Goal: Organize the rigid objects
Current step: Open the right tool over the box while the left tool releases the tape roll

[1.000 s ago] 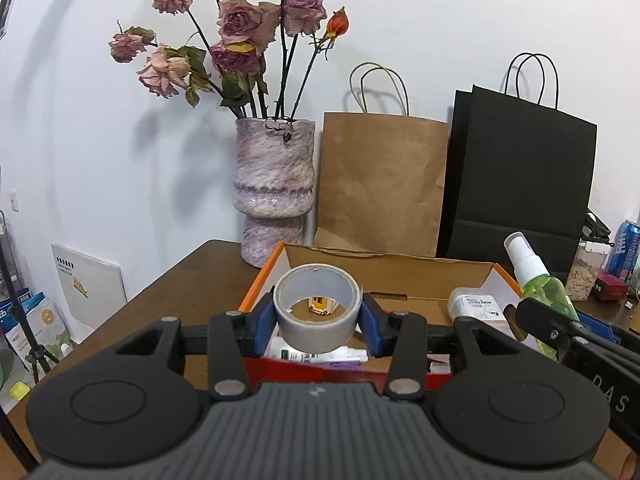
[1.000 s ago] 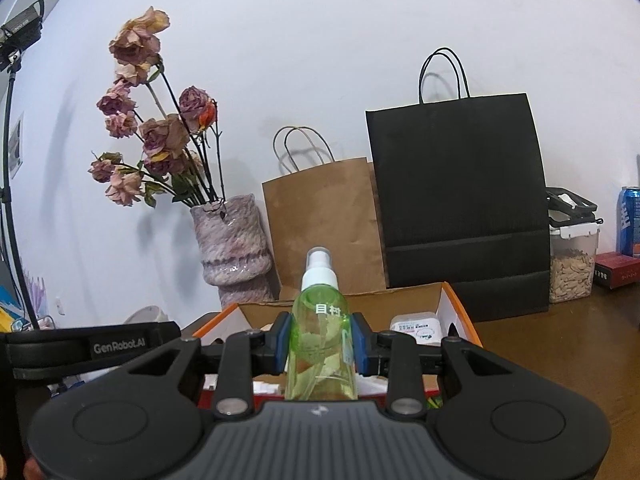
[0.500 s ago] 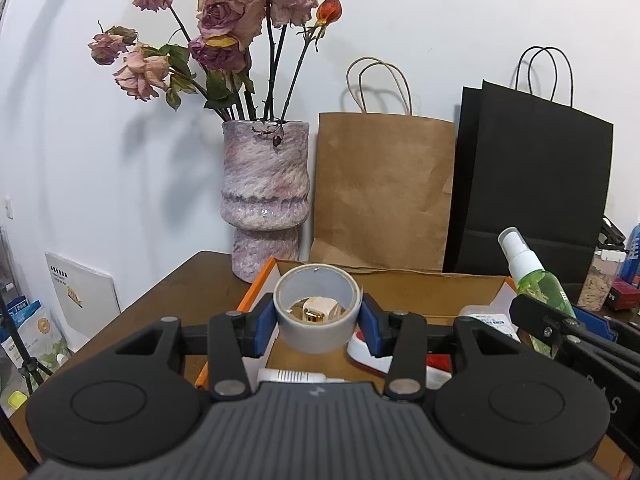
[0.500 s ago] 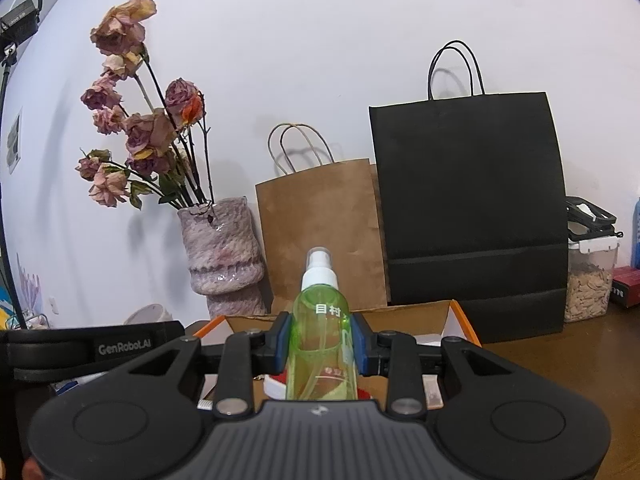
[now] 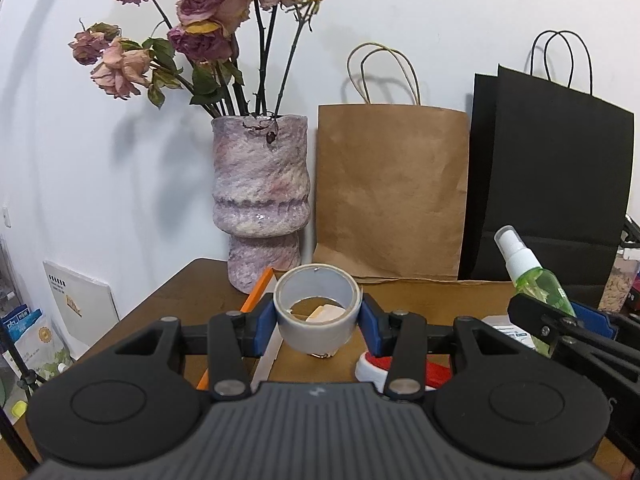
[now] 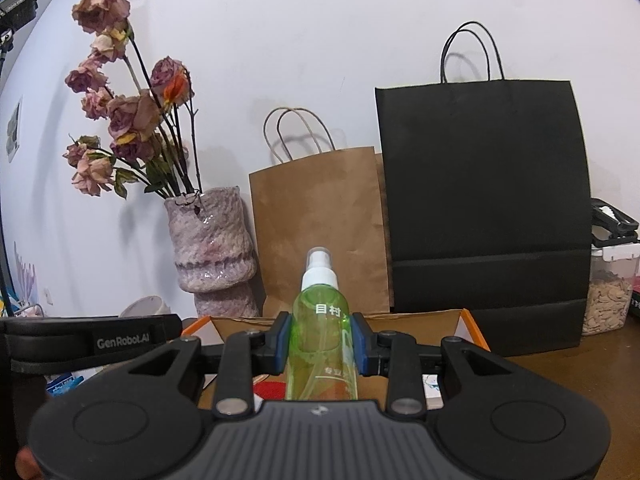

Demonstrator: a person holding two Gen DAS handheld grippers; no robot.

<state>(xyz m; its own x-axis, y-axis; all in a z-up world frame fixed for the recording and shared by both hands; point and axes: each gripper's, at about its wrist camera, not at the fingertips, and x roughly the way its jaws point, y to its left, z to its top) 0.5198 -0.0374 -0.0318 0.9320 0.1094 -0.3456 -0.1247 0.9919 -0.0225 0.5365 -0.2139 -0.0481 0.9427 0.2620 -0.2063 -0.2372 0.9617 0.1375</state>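
My left gripper (image 5: 318, 322) is shut on a grey tape roll (image 5: 296, 332) and holds it upright above the left part of an open cardboard box with orange edges (image 5: 260, 286). My right gripper (image 6: 320, 346) is shut on a green spray bottle (image 6: 320, 344) with a white nozzle, held upright over the same box (image 6: 472, 322). The bottle also shows in the left wrist view (image 5: 536, 284), at the right. Inside the box lie a red and white item (image 5: 372, 366) and a white labelled item (image 5: 510, 330).
On the brown table (image 5: 168, 300) a purple-pink vase (image 5: 260, 200) with dried roses stands behind the box. A brown paper bag (image 5: 392, 192) and a black paper bag (image 5: 552, 176) lean on the wall. A clear lidded container (image 6: 610, 288) stands at the right.
Both grippers have moved forward over the box with their objects still held. The vase and bags look closer, and less of the box interior shows.
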